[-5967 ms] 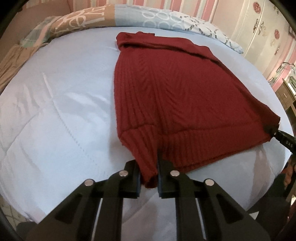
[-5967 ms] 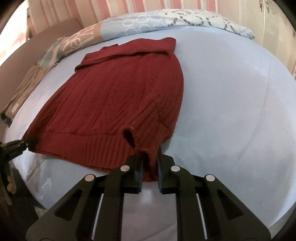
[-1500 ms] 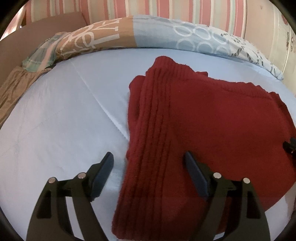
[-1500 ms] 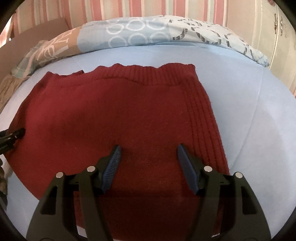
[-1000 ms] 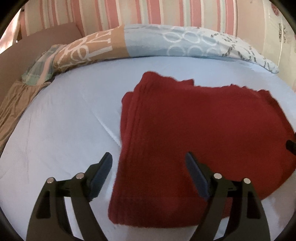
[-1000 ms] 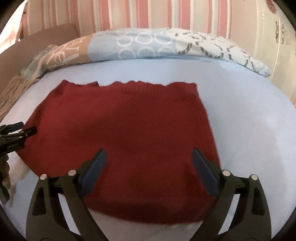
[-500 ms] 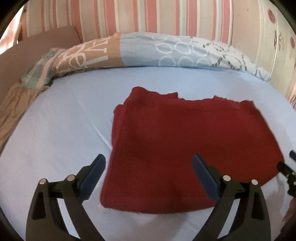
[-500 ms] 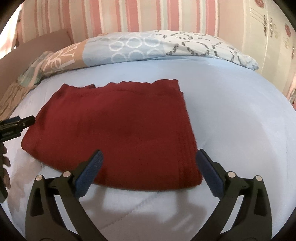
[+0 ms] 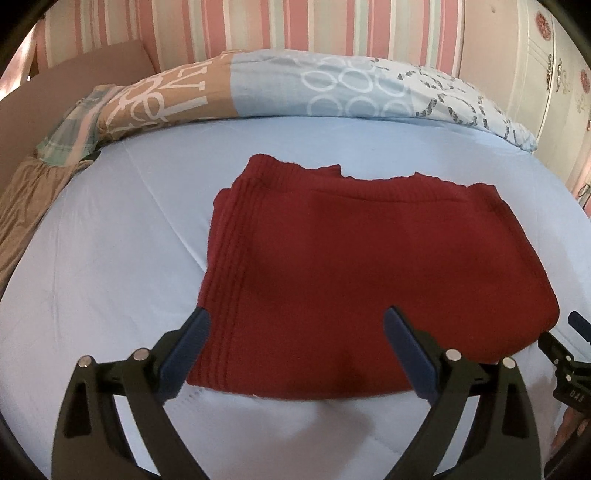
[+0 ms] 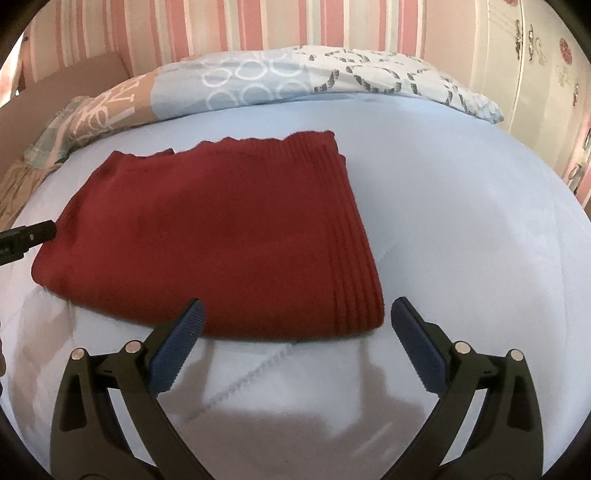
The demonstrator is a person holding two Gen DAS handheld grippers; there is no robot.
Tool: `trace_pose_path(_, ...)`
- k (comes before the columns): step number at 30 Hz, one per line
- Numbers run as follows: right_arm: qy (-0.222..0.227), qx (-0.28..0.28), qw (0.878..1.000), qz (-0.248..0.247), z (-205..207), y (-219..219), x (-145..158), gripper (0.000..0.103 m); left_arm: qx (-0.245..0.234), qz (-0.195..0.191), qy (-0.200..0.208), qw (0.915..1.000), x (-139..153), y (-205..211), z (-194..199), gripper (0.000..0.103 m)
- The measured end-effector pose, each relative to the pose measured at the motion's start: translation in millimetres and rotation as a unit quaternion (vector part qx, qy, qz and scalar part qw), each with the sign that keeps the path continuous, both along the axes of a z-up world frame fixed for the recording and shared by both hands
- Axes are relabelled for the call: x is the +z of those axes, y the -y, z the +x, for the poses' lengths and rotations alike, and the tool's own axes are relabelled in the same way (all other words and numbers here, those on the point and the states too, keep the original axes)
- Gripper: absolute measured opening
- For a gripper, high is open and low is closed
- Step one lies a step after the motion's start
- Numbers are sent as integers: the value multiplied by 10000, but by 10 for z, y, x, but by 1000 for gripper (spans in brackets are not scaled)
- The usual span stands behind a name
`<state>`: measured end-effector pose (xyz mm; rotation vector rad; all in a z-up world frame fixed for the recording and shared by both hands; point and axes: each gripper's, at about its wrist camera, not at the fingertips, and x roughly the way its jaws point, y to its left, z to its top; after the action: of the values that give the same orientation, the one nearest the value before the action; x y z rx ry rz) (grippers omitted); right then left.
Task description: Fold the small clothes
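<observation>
A: Where does the red knitted garment (image 9: 376, 273) lie?

B: Folded into a flat, roughly rectangular stack on the pale blue bed (image 9: 110, 258), its ribbed hem along the far edge, toward the patterned duvet (image 9: 332, 88) bunched up against the striped wall (image 9: 258, 26).

A: And the left gripper (image 9: 295, 343)?

B: It hovers above the near edge of the garment, jaws spread wide and nothing between the pads; they have just been opening a little further. In the left wrist view the left blue pad (image 9: 184, 350) sits over the garment's left ribbed border, the right one over its near middle. Neither presses on the cloth.

A: The right gripper (image 10: 295, 339)?

B: Also wide open and empty. It stands just short of the garment's near right corner (image 10: 369, 317): the left pad (image 10: 177, 347) overlaps the near edge, the right pad is over bare sheet beside the ribbed side.

A: Do the two see each other?

B: Yes, each catches the other's tip at the frame edge (a black fingertip (image 10: 33, 236) at the garment's far left side in the right wrist view, and the right gripper's finger tips (image 9: 569, 339) by the right corner in the left wrist view)
</observation>
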<state>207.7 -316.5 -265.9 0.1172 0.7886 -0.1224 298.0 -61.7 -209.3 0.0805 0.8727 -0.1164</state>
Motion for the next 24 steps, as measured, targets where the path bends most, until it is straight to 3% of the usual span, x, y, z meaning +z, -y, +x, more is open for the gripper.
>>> trace_pose_path(8, 31, 6, 9998, 204, -60, 79, -21, 100, -8, -90, -53, 9999, -68, 4, -9, 95)
trace_pose_path(11, -213, -172, 9989, 374, -72, 198, -110, 100, -66, -48, -135, 9999, -158, 40, -6, 95)
trace_pose_path(16, -377, -232, 9956, 830, -157, 368, -250, 93, -108, 5, -218, 9997, -283, 83, 3, 95)
trace_pose_path(24, -462, -63, 9937, 1023, -8, 356, -304, 79, -189, 40, -232, 9995, -292, 119, -3, 95)
